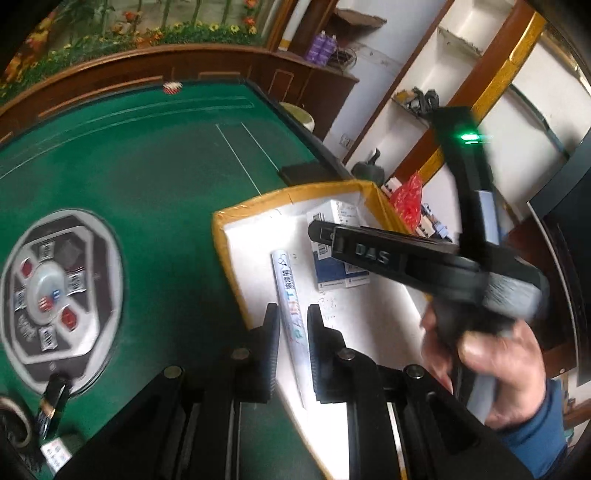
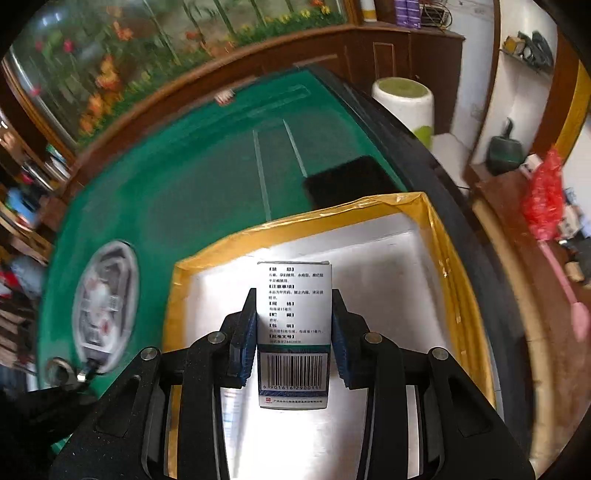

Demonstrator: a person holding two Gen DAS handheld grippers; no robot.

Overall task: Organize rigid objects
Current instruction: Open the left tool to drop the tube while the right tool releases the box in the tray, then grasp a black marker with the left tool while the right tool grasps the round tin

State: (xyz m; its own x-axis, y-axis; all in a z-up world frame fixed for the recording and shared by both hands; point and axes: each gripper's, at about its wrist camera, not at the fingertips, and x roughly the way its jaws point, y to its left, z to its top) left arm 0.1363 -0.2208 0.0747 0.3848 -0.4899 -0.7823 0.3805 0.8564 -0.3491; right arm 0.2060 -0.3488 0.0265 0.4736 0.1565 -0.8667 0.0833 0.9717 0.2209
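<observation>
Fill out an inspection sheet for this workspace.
Surface: green felt table, centre control panel.
Job's things: foam box with yellow-taped rim; blue-white cartons inside; tube; barcoded carton.
Clutter: dark flat slab beyond the foam box.
Grippers: left gripper shut on the tube; right gripper shut on the barcoded carton, above the foam box.
Cables: nothing seen.
Surroundings: flower mural, wall shelves, red bag.

Counter (image 1: 147,177): round control panel (image 1: 59,291) set in its middle. Open box (image 1: 258,199) on the counter's right part, beside the right edge. In the box: tube (image 1: 290,295) lying lengthwise at left; cartons (image 1: 340,273) to its right, toward the far wall. Right claw (image 2: 293,325) above the box, small carton (image 2: 295,306) between its pads.
</observation>
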